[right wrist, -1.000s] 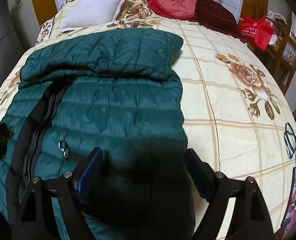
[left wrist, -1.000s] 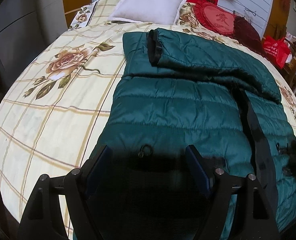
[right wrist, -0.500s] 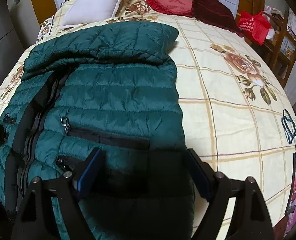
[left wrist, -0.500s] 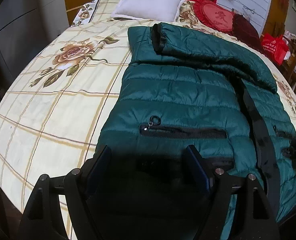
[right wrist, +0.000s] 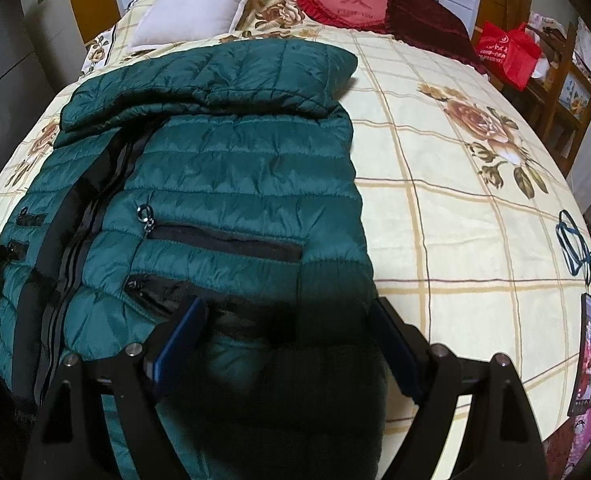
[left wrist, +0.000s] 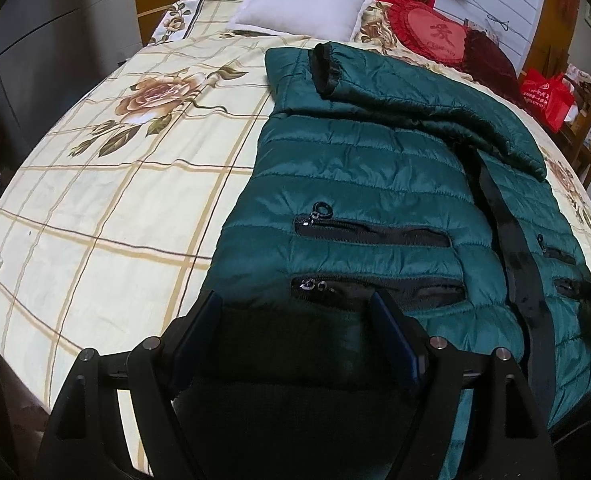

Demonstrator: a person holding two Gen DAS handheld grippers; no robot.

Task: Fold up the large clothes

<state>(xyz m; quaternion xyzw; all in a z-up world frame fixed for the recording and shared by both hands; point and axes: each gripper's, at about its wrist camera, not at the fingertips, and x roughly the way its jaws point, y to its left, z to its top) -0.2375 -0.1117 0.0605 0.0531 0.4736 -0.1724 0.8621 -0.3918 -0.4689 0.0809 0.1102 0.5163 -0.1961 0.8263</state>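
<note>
A dark green quilted jacket (left wrist: 355,172) lies front up on the flowered bed sheet (left wrist: 115,200), its hem towards me. One sleeve (left wrist: 415,92) is folded across the chest, with its black cuff at the left. My left gripper (left wrist: 295,320) hovers over the left part of the black hem, its jaws wide apart with nothing pinched. In the right wrist view the same jacket (right wrist: 235,160) shows its zip and pockets. My right gripper (right wrist: 291,320) stands open over the hem's right corner, with only cloth lying below it.
A white pillow (left wrist: 303,0), a red heart cushion (left wrist: 431,32) and a dark red cushion (right wrist: 427,20) lie at the head of the bed. A red bag (right wrist: 507,52) sits on wooden furniture to the right. A phone (right wrist: 587,352) and a blue cord (right wrist: 573,248) lie near the bed's right edge.
Both grippers have drawn back towards the foot of the bed. The jacket's pockets and black hem, hidden before, have come into view. The jaws stay wide apart.
</note>
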